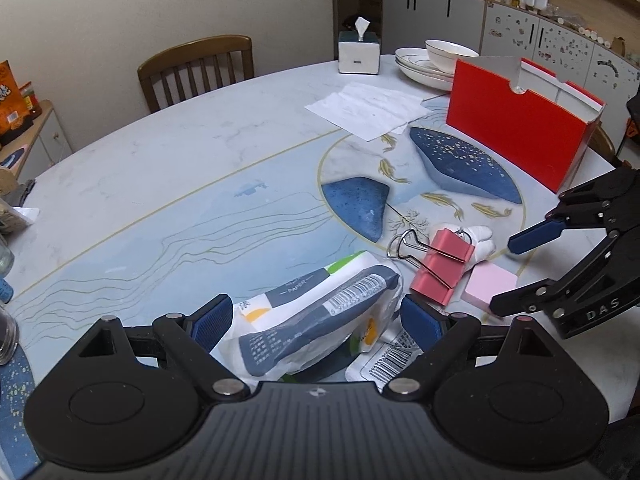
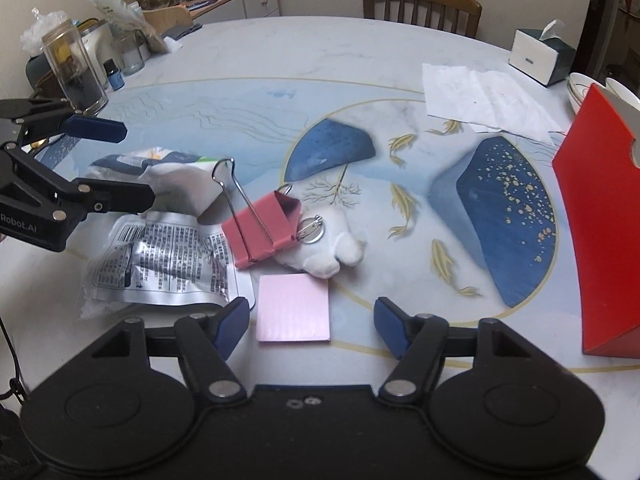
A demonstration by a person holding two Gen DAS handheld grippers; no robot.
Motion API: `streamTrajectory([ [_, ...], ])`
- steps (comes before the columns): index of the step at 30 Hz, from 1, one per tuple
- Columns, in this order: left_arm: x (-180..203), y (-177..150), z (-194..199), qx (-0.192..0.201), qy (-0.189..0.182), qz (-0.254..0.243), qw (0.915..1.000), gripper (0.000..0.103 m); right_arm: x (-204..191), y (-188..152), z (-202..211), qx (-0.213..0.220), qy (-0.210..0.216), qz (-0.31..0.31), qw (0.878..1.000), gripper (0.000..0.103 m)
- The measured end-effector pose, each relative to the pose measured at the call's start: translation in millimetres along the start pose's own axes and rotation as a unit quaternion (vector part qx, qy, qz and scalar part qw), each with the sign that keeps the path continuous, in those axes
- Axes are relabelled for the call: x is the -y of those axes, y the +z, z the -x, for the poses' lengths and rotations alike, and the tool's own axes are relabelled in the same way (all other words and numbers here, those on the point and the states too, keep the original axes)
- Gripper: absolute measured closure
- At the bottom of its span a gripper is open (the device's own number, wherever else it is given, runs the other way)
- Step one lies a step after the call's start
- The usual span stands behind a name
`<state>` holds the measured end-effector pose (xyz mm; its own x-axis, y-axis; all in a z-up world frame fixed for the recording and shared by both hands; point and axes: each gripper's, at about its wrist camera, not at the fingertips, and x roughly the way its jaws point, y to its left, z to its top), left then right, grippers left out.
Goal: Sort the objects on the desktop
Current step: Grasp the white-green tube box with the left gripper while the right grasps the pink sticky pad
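Sticky notes (image 2: 294, 307) between right gripper (image 2: 308, 322) fingers

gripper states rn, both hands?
Left gripper: open, fingers either side of the crumpled white-and-grey tissue pack, not pressing it.
Right gripper: open, holding nothing, fingers straddling the square pink sticky-note pad.

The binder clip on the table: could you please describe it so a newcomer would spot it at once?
On the round table, look left of the red box. The binder clip lies against a white plush toy, behind a pink notepad. Only it has wire handles.
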<state>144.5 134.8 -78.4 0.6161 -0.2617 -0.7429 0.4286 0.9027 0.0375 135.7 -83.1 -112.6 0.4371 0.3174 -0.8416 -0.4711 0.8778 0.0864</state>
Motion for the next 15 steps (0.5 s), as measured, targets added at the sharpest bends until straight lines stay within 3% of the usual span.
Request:
streamTrajectory([
  [3, -1, 0, -4, -0.010, -0.008, 0.003, 0.9999, 0.033, -2, 1, -4, -0.008, 0.001, 0.006, 1.000, 0.042],
  [10, -4, 3, -9, -0.018, -0.011, 0.011, 0.9997, 0.048, -3, 5, -9, -0.012, -0.001, 0.013, 1.000, 0.047],
  [15, -2, 4, -12, -0.023, -0.004, 0.010, 0.9997, 0.065, -7, 6, -10, -0.011, -0.004, 0.026, 1.000, 0.054],
])
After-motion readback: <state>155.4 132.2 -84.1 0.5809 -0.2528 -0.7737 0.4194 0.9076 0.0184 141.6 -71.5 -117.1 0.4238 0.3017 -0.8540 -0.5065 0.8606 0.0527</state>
